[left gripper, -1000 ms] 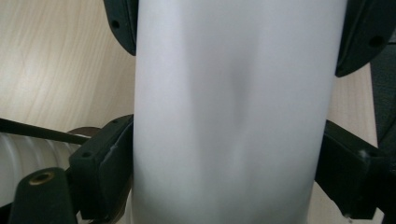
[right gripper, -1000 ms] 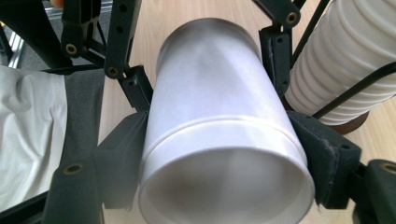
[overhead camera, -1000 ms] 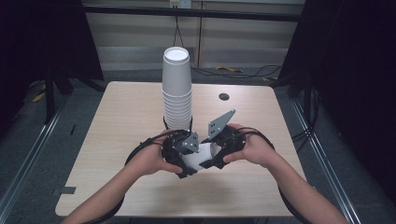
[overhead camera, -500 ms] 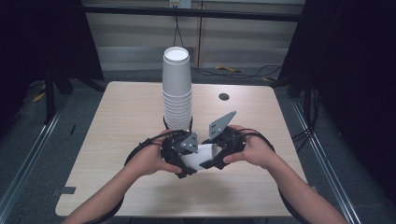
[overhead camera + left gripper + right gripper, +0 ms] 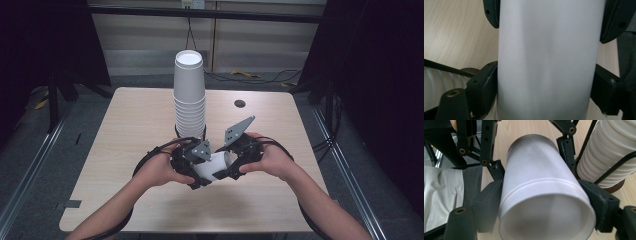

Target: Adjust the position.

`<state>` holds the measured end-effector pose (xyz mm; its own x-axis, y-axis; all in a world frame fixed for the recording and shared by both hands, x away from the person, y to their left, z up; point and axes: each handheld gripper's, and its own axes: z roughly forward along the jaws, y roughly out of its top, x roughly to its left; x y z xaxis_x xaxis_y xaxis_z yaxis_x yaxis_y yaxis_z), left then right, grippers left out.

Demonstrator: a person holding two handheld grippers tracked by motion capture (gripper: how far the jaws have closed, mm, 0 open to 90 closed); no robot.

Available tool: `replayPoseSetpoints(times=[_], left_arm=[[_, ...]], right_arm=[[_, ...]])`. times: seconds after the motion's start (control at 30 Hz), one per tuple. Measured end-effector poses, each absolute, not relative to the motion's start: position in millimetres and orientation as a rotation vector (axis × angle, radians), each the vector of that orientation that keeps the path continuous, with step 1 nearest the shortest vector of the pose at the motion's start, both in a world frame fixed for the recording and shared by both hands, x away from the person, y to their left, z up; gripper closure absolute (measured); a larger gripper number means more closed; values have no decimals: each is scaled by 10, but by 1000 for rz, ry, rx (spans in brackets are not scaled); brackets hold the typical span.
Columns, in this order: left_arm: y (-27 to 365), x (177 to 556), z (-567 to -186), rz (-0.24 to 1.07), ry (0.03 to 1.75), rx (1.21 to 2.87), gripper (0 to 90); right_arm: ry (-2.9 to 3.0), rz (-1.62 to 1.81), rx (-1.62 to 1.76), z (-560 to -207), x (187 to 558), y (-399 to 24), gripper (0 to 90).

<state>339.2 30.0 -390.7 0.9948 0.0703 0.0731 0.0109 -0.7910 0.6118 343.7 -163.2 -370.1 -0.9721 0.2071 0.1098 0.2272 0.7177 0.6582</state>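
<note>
One loose white cup (image 5: 214, 166) lies on its side between the two tongs at the near middle of the desk (image 5: 130, 125), and one tall stack of white cups (image 5: 189, 95) stands upright just beyond it; the number of cups in the stack cannot be told from the ribbed rims. Both tongs are closed on the loose cup: the left tongs (image 5: 192, 165) hold its left end, and in the left gripper view the black jaws press the cup wall (image 5: 549, 65) from both sides, while the right tongs (image 5: 235, 160) hold its right end, the jaws clamped on either side just behind the open rim (image 5: 544, 207) in the right gripper view. The left hand (image 5: 162, 170) and the right hand (image 5: 272, 160) come in from the near edge, forearms angled inward, the tongs facing each other. A grey three-cornered plate (image 5: 238, 130) tilts up on the right tongs. The desk is pale wood with a small dark round spot (image 5: 239, 103) toward the far right. Around it is a dark room, with cables on the floor (image 5: 260, 77) beyond the far edge.
</note>
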Motion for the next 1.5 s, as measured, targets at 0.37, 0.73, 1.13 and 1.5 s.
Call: replayPoseSetpoints(times=[0.37,0.73,1.13,1.5], left_arm=[[306,3403,-3901,82,61,2489,180],[335,3392,-3796,127,35,2431,152],[592,3461,-3855,83,144,2372,154],[683,3459,-4074,12,209,2360,155]], right_arm=[[-2897,-1073,-330,-3749,3433,-1616,240],[-2961,-1016,-310,-3812,3392,-1610,240],[-2965,-1064,-362,-3830,3375,-1866,236],[-2952,-1110,-399,-3832,3374,-1969,233]])
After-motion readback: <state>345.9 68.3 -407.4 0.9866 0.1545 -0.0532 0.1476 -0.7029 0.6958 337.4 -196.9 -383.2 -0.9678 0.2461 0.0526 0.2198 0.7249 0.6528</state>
